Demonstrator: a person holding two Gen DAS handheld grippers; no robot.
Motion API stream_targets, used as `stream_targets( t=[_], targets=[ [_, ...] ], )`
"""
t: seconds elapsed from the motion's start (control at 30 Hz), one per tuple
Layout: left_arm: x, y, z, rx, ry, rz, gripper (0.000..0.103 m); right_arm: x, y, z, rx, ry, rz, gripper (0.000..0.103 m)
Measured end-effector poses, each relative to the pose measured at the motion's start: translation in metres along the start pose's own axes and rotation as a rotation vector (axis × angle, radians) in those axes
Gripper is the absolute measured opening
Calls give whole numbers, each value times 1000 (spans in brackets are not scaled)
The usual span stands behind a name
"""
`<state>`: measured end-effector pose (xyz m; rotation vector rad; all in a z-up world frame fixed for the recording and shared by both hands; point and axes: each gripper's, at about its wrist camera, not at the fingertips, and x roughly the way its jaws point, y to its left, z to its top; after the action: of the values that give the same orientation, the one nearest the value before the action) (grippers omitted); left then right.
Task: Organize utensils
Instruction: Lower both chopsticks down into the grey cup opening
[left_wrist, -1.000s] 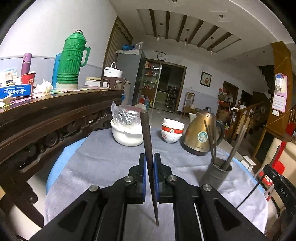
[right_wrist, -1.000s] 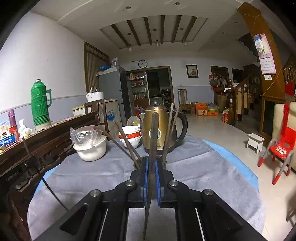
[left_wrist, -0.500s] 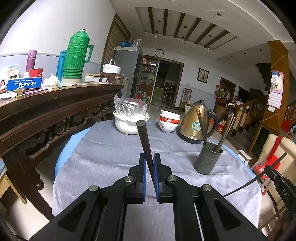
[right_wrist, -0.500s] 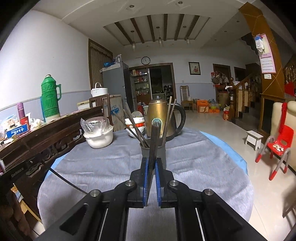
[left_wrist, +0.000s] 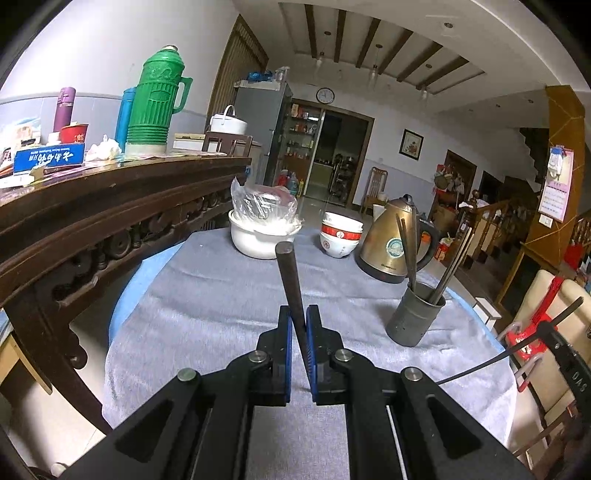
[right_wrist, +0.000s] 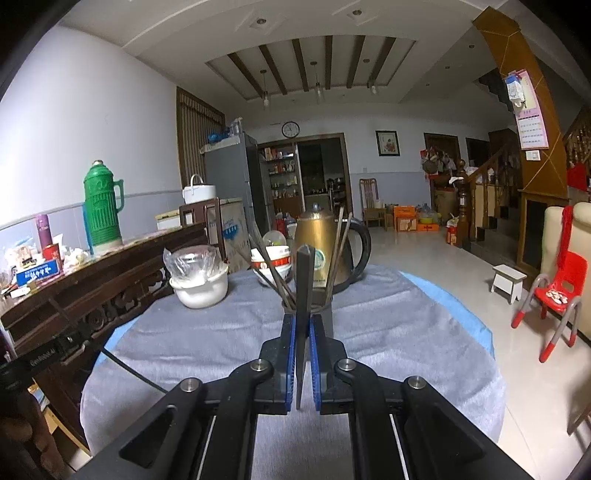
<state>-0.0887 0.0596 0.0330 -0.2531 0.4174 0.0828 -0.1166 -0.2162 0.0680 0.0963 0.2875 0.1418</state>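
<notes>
The left gripper (left_wrist: 298, 325) pinches a dark chopstick (left_wrist: 290, 280) that leans up and left over the grey cloth (left_wrist: 207, 295); its camera alone shows the metal holder (left_wrist: 415, 317) standing free at right, utensils inside, near the gold kettle (left_wrist: 391, 243). The right gripper (right_wrist: 303, 332) clamps a flat dark utensil (right_wrist: 304, 288) upright, hiding most of that holder just behind it. The kettle's printed label is too small to read
</notes>
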Motion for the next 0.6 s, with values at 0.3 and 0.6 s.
stream_targets(
  t=[0.3,0.6],
  targets=[
    [7,-12,10,23,35,2,7,-1,-2,3,18,8,12,8],
    [10,-19,18,3,67,-45,6,0,-8,6,40,12,27,8]
  ],
)
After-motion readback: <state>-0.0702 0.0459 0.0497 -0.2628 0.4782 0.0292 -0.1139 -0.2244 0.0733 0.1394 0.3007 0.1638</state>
